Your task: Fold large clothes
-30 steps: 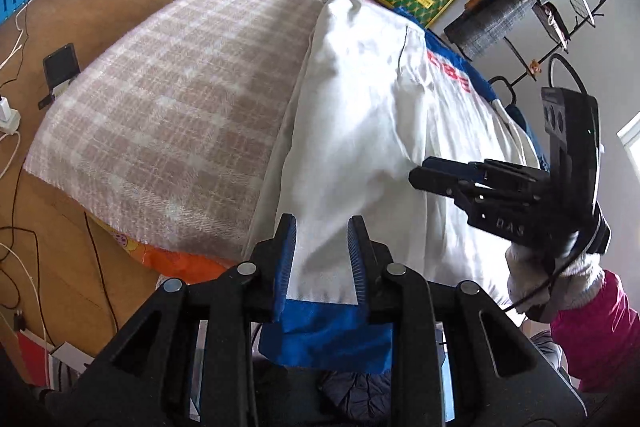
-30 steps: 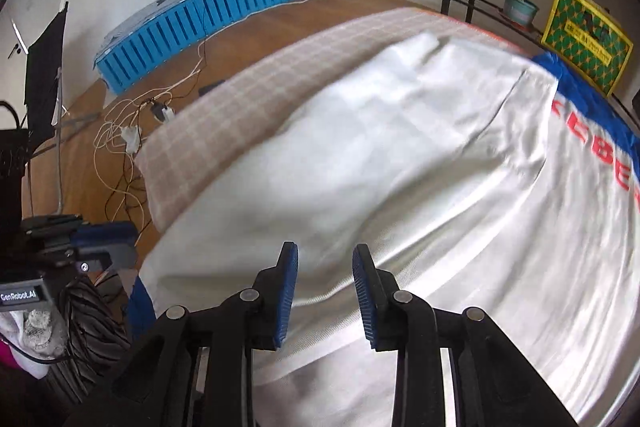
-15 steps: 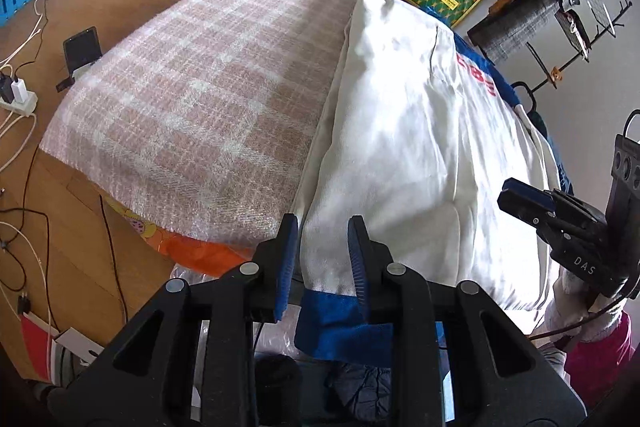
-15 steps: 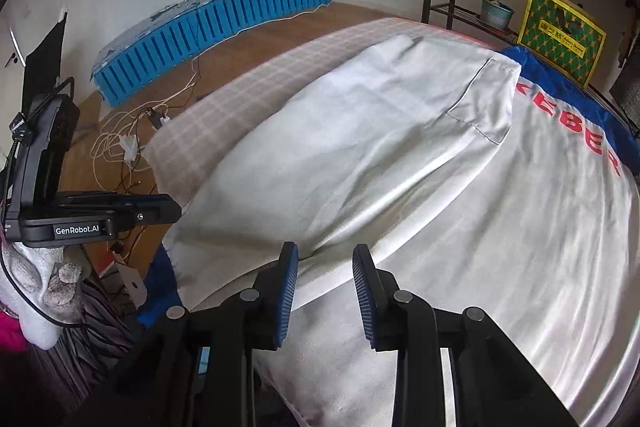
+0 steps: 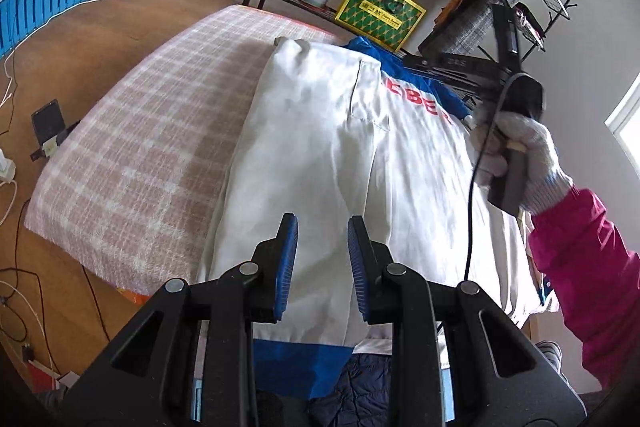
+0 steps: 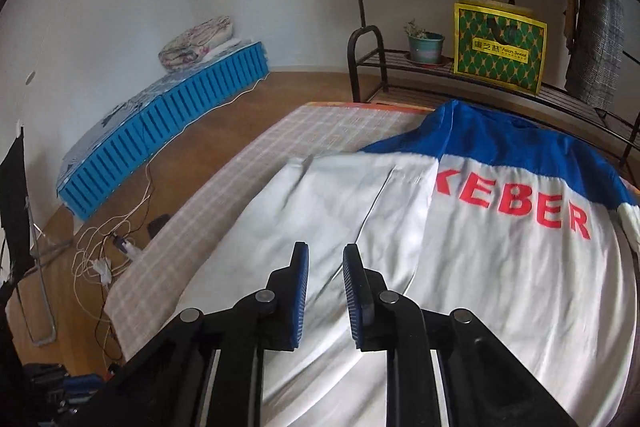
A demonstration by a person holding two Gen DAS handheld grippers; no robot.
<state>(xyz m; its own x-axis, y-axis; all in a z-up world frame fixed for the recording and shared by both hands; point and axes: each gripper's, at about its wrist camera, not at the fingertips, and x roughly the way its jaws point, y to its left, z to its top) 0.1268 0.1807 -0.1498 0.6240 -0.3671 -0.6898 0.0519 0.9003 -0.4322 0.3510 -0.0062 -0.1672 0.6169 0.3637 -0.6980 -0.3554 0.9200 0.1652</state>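
the large white fabric garment with a blue yoke and red block lettering lies spread on the bed with the pink-and-white checked cover. in the left wrist view its left part is folded over the body, forming a long straight edge that runs from 12 o'clock to 6 o'clock. a blue hem band hangs over the near edge of the bed at 6 o'clock. the red lettering sits at 1 o'clock in the left wrist view and at 3 o'clock in the right wrist view.

the left gripper is above the near end of the garment. its blue-padded fingers stand apart with a narrow gap, and no cloth is seen pinched between them.

the right gripper is above the white cloth near the fold line. its fingers are closing, with a narrow gap left; nothing is between them. in the left wrist view the right hand in a white knitted glove, with a magenta sleeve, holds that gripper's black handle at 3 o'clock, beside the right edge of the garment.

behind the bed, at 12 to 1 o'clock, a black metal rack carries a small potted plant and a yellow-and-green patterned bag. a blue slatted mat lies on the wooden floor at 10 o'clock.
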